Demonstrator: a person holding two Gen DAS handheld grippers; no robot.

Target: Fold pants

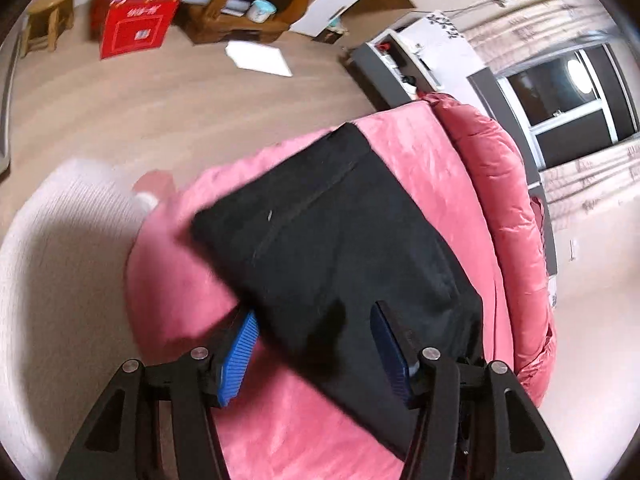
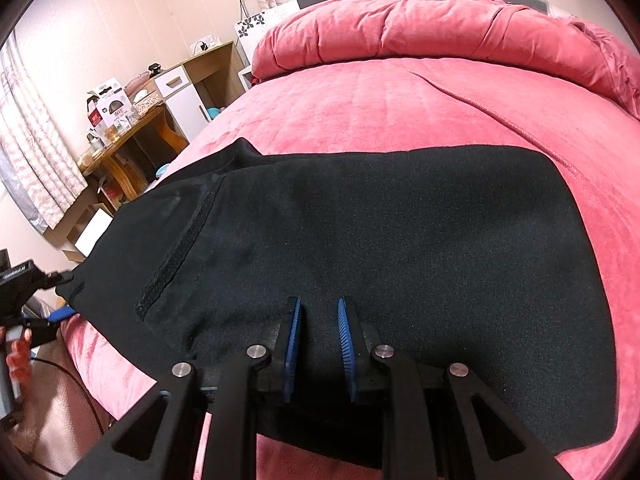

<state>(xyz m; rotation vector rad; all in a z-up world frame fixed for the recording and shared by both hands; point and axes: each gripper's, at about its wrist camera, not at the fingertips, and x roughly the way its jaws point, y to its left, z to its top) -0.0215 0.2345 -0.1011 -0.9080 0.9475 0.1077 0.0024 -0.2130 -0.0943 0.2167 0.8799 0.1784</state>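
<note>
The black pants (image 2: 360, 240) lay folded flat on the pink bed (image 2: 400, 112), near its front edge, with one end hanging a little over the side of the bed. A seam ran along the cloth close to that end.

The right tongs (image 2: 318, 312) rested low on the pants at the near edge. Their jaws were narrow, with black cloth between the two blue pads (image 2: 344, 336); the pads seemed to pinch a fold, but the dark cloth made this hard to confirm.

The left tongs (image 1: 312, 320) were at the other end of the pants. Their jaws stood wide, one blue pad (image 1: 238, 356) over the pink cover and the other over the black cloth, and a corner of the pants lay between them. The pads did not press on it. This view was blurred.

In the right view, a hand (image 2: 18, 356) held the left tool at the bed's side. A rolled pink quilt (image 2: 440, 28) lay at the head of the bed. Beside the bed stood a wooden table (image 2: 132, 140) with boxes, and a red box (image 1: 136, 24) stood on the floor.
</note>
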